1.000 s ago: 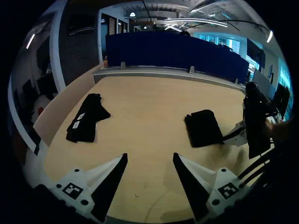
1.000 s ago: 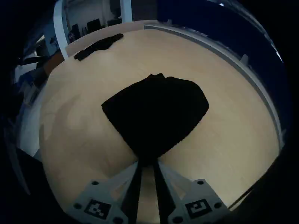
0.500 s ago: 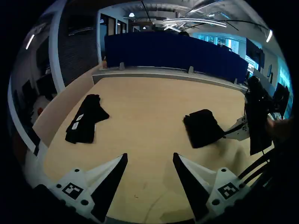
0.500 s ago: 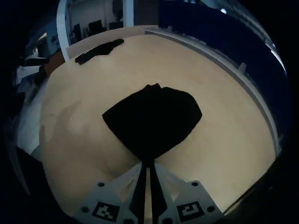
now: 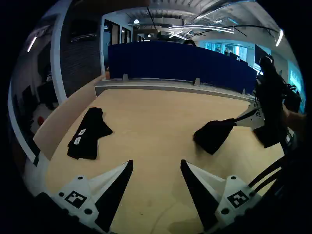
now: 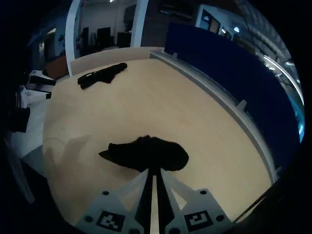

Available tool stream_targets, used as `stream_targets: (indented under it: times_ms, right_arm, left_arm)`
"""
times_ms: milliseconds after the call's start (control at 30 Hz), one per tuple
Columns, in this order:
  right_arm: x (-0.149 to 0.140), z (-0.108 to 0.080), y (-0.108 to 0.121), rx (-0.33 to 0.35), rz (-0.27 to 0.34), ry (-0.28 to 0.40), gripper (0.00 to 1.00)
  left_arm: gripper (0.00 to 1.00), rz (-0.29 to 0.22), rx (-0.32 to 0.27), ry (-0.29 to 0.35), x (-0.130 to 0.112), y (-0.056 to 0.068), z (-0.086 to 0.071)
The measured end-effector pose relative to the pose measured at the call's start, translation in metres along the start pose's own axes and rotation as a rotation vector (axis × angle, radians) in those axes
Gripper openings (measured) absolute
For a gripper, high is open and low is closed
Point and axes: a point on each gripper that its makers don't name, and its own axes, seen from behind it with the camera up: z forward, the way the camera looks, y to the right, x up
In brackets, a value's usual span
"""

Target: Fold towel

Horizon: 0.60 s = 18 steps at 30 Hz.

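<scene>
A black folded towel (image 5: 213, 134) hangs lifted by one edge above the wooden table (image 5: 156, 117), its lower corner near the surface. My right gripper (image 6: 154, 174) is shut on that towel (image 6: 146, 154), pinching its near edge. The same gripper (image 5: 238, 117) appears from the side at the right of the left gripper view, held by a hand. My left gripper (image 5: 156, 167) stands open low over the near part of the table, holding nothing. It is well short of the towel.
A second pile of black folded cloth (image 5: 87, 132) lies at the table's left side, also seen far off (image 6: 102, 75). A blue partition (image 5: 175, 62) runs behind the table's far edge. A pale raised ledge (image 5: 62, 117) borders the left.
The right gripper has closed fully on the towel's edge and raised it, so the towel went from lying flat to hanging off the table. The left gripper stayed nearly still.
</scene>
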Motion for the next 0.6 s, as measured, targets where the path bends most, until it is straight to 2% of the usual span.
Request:
stream_targets:
  times_ms: [300,600]
  right_arm:
    - [0.051,-0.032,0.029,-0.065,-0.039,0.061,0.06]
    - [0.054,-0.055,0.049,-0.104,-0.022,0.069,0.06]
  left_arm:
    - [0.90,0.002,-0.026,0.041,0.021,0.003,0.004]
    - [0.90,0.016,-0.057,0.061,0.035,0.011,0.010]
